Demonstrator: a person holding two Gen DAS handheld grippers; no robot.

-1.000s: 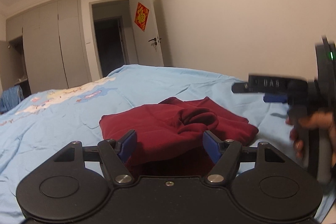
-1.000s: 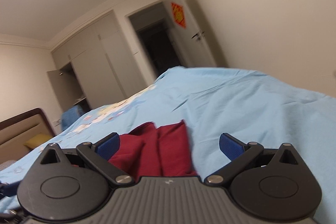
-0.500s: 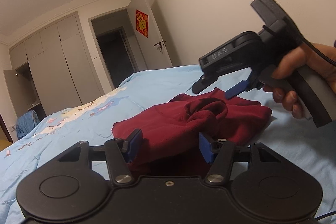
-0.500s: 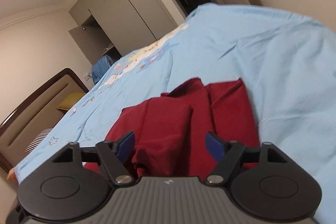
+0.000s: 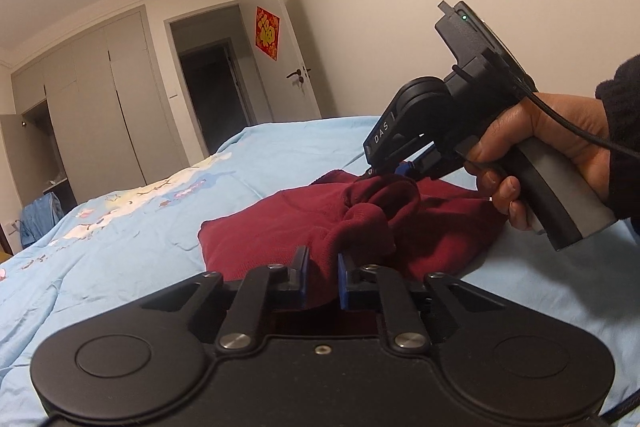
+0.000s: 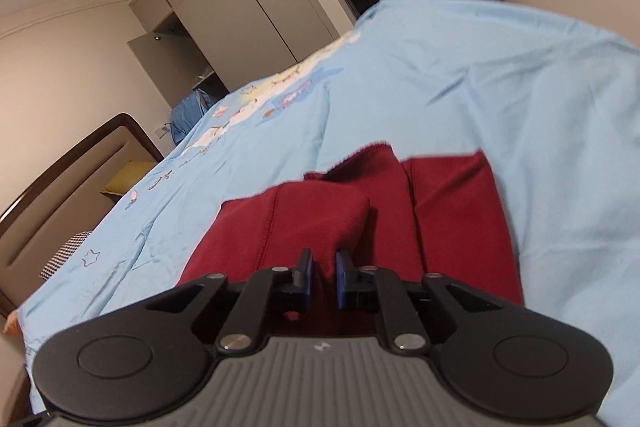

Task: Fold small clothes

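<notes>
A dark red garment (image 5: 304, 227) lies partly folded on the light blue bedspread (image 5: 120, 227), with a bunched roll of cloth on top. My left gripper (image 5: 321, 269) is shut on the near edge of that cloth. In the left wrist view the right gripper (image 5: 390, 169) comes in from the right, held by a hand (image 5: 532, 147), its blue tips pressed into the far side of the bunch. In the right wrist view my right gripper (image 6: 322, 273) is shut on a fold of the red garment (image 6: 320, 211).
The blue bedspread (image 6: 480, 99) stretches away on all sides. A brown headboard (image 6: 68, 175) and a yellow pillow (image 6: 124, 177) lie to the left. Grey wardrobes (image 5: 100, 107), a dark doorway (image 5: 212, 95) and a white door with a red decoration (image 5: 267, 33) stand beyond the bed.
Both grippers went from open to shut on the red garment. The right gripper came down from beside the garment onto its far side.
</notes>
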